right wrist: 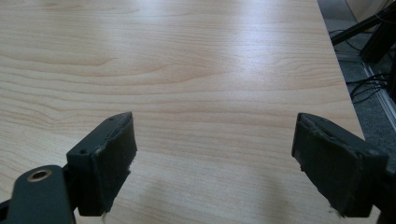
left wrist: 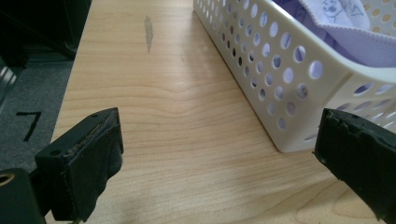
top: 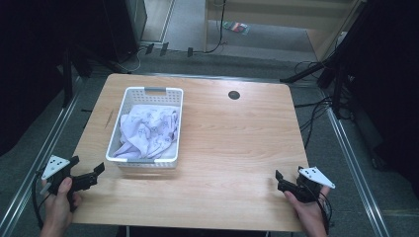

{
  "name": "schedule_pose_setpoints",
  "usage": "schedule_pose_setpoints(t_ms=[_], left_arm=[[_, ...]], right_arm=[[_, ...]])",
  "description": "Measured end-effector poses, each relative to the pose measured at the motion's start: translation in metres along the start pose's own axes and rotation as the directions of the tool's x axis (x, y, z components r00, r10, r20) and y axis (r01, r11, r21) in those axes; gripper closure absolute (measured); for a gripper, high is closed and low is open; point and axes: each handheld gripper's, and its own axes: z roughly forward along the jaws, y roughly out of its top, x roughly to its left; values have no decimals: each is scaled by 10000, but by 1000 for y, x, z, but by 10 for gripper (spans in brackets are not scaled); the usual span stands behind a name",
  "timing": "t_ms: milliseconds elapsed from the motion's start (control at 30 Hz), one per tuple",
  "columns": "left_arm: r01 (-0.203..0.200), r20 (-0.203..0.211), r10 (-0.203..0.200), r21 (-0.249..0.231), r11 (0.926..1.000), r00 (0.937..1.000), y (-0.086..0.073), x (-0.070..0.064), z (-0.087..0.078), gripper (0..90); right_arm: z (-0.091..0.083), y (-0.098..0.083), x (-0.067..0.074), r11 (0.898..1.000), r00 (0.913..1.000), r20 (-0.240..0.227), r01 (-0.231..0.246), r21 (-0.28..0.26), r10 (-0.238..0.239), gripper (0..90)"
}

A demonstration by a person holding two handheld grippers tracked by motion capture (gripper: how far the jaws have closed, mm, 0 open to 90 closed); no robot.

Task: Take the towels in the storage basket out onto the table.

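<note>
On the wooden tabletop, toward its left half, stands a white perforated basket holding a crumpled pale lavender cloth with small printed figures, while a small dark round grommet sits near the far edge and a faint grey smudge marks the wood left of the basket. At the near left corner the left tongs are held with jaws wide apart, the basket's near corner just beyond the right jaw in the left gripper view. At the near right corner the right tongs also stand spread, gripping nothing, over bare wood.
</note>
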Motion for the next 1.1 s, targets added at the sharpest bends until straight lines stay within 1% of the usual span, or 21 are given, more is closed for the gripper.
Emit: schedule_pose_setpoints(t_ms=[33, 67, 167, 200, 267, 300, 333, 400, 433, 533, 633, 667, 700, 833, 867, 900, 967, 1000, 1067, 1100], left_arm=[[-66, 37, 67, -90, 9999, 10000, 2, 0, -2, 21], [-118, 231, 123, -196, 9997, 9997, 6, -1, -6, 21], [-223, 400, 232, -228, 9995, 9989, 17, -4, -13, 21], [-353, 405, 361, -191, 9992, 9985, 20, -5, -14, 21], [-377, 324, 382, -155, 9992, 9987, 26, -8, -16, 21], [-366, 329, 369, -94, 9993, 9988, 31, -10, -16, 21], [-458, 382, 458, -22, 9989, 9982, 34, -12, -16, 21], [-613, 330, 606, 202, 9979, 9976, 41, -16, -14, 21], [-643, 359, 635, 234, 9977, 9973, 43, -18, -13, 21], [-1023, 289, 1010, 503, 9935, 9945, 56, -27, -8, 21], [-1241, 438, 1214, 637, 9902, 9916, 68, -34, -4, 21], [-1241, 438, 1214, 637, 9902, 9916, 68, -34, -4, 21], [-1386, 627, 1343, 695, 9879, 9890, 77, -39, 0, 21], [-1672, 821, 1602, 871, 9821, 9837, 89, -47, 7, 21], [-1794, 866, 1711, 994, 9787, 9814, 92, -49, 10, 22], [-1856, 870, 1773, 988, 9776, 9803, 94, -51, 12, 21], [-1983, 846, 1893, 1151, 9734, 9783, 99, -55, 18, 21], [-2112, 819, 2022, 1211, 9699, 9759, 102, -57, 20, 22], [-2204, 850, 2102, 1372, 9657, 9739, 107, -60, 25, 21], [-2202, 847, 2098, 1411, 9652, 9741, 109, -61, 27, 21]], right_arm=[[0, 0, 0, 10000, 10000, -5, 8, 4, -8, 138], [0, 0, 0, 10000, 10000, -22, 19, 11, -19, 137], [0, 0, 1, 10000, 10000, 13, 40, 38, -40, 137], [0, 0, 1, 10000, 10000, 15, 39, 33, -39, 138], [0, 0, 1, 9999, 9999, 1, 102, 34, -102, 138], [0, 0, 1, 10000, 10000, -1, 79, 54, -79, 138], [1, 0, 1, 9999, 9999, -22, 111, 60, -111, 138], [0, 0, 1, 9999, 9999, -40, 98, 69, -97, 138], [0, 0, 1, 9999, 10000, -28, 84, 70, -84, 138], [1, 0, 1, 9999, 9999, -38, 108, 57, -108, 138], [1, 0, 1, 9999, 9999, -58, 95, 72, -95, 138], [1, 0, 1, 9999, 9999, -58, 95, 72, -95, 138], [1, 0, 1, 9999, 9999, -66, 96, 81, -95, 138], [1, 0, 1, 9999, 9999, -74, 80, 77, -80, 138], [1, 0, 1, 9999, 9999, -71, 90, 69, -89, 138], [1, 0, 1, 9999, 9999, -67, 88, 64, -88, 138], [1, 0, 1, 9999, 9999, -63, 87, 64, -86, 138], [1, 0, 1, 9999, 9999, -66, 77, 70, -77, 138], [1, 0, 1, 9999, 10000, -62, 77, 69, -77, 138], [1, 0, 1, 9999, 9999, -64, 88, 61, -88, 138]])
